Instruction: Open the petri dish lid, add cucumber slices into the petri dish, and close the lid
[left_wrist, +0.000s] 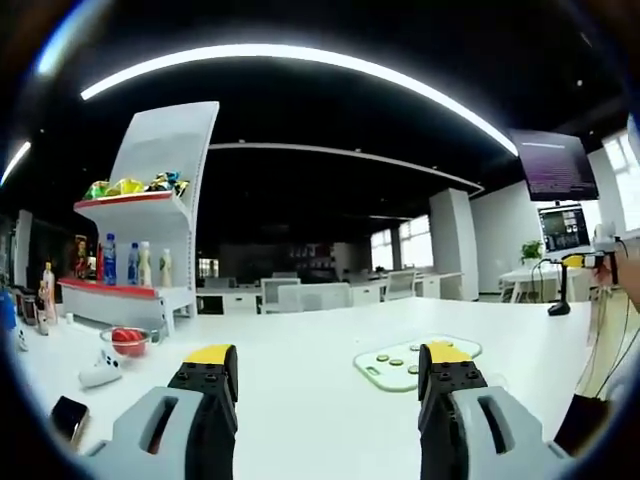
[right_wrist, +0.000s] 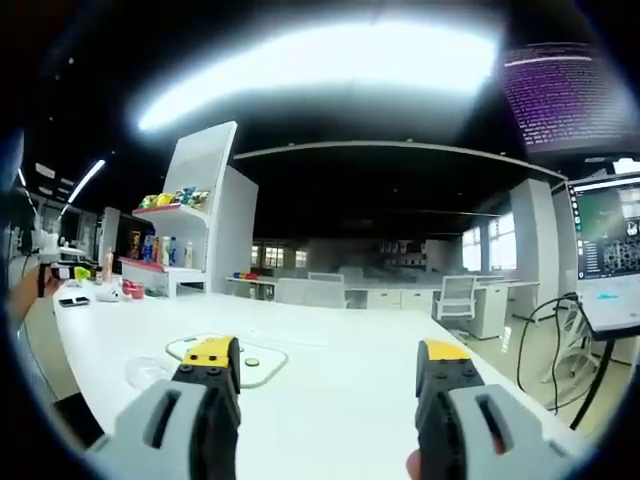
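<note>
In the left gripper view a pale green cutting board (left_wrist: 400, 362) with several cucumber slices (left_wrist: 384, 357) lies on the white table (left_wrist: 320, 400), just left of my right-hand jaw. My left gripper (left_wrist: 328, 365) is open above the table with nothing between its yellow-tipped jaws. The right gripper view has the same board (right_wrist: 262, 362) behind the left-hand jaw, one slice (right_wrist: 252, 362) on it. A clear round petri dish (right_wrist: 148, 372) sits on the table to the board's left. My right gripper (right_wrist: 328, 362) is open and holds nothing.
A white shelf (left_wrist: 150, 230) with bottles and snacks stands at the back left, a glass bowl (left_wrist: 127, 342) of red items and a phone (left_wrist: 68, 418) in front of it. A monitor (right_wrist: 610, 250) with cables (right_wrist: 560, 335) stands right. A hand (right_wrist: 22, 280) shows far left.
</note>
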